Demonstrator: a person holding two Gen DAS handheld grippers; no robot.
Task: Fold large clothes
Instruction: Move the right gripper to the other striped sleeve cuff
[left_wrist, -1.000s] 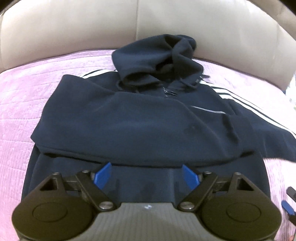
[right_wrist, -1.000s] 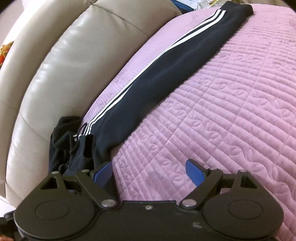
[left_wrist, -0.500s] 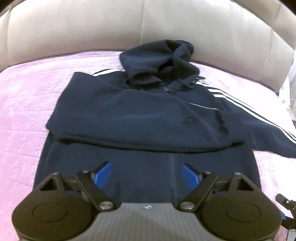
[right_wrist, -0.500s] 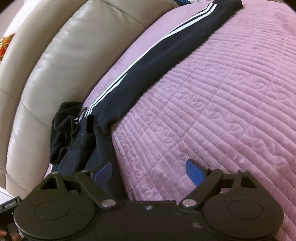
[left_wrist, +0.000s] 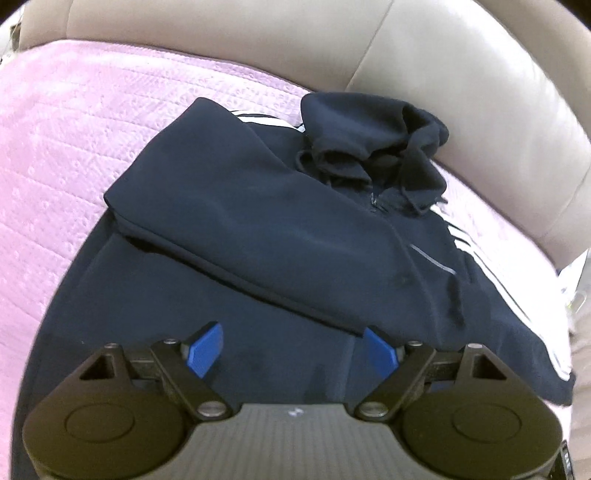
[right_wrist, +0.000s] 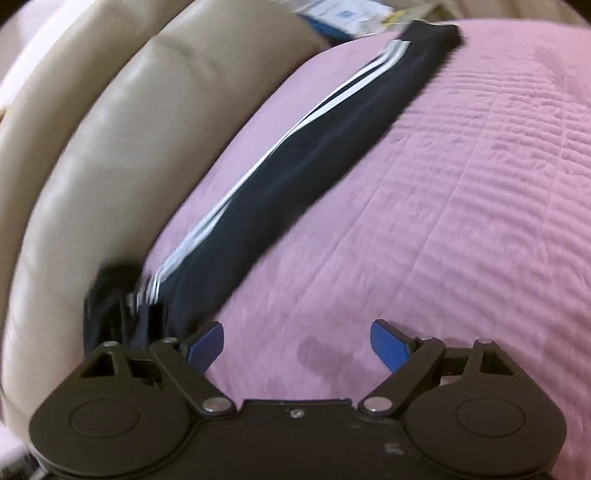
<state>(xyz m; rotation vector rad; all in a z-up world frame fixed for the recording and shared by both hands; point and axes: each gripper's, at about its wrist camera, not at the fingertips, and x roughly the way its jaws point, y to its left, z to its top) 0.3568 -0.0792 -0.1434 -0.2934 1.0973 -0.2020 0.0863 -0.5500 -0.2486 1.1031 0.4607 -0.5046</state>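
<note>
A navy hoodie (left_wrist: 258, 229) with white stripes lies flat on the pink quilt, its left sleeve folded across the chest and its hood (left_wrist: 373, 144) bunched against the headboard. My left gripper (left_wrist: 293, 350) is open and empty, hovering over the hoodie's lower body. In the right wrist view the hoodie's right sleeve (right_wrist: 317, 158) lies stretched out along the quilt towards its far edge. My right gripper (right_wrist: 297, 345) is open and empty above the quilt, just right of the sleeve's shoulder end.
A beige padded headboard (left_wrist: 258, 40) runs behind the hoodie and also shows in the right wrist view (right_wrist: 110, 155). The pink quilt (right_wrist: 461, 221) spreads wide to the right of the sleeve. Papers and clutter (right_wrist: 343, 14) lie beyond the sleeve's cuff.
My left gripper has swung left and tilted, so the hoodie now sits skewed to the right. My right gripper has shifted slightly; the sleeve has not moved. Both stay open.
</note>
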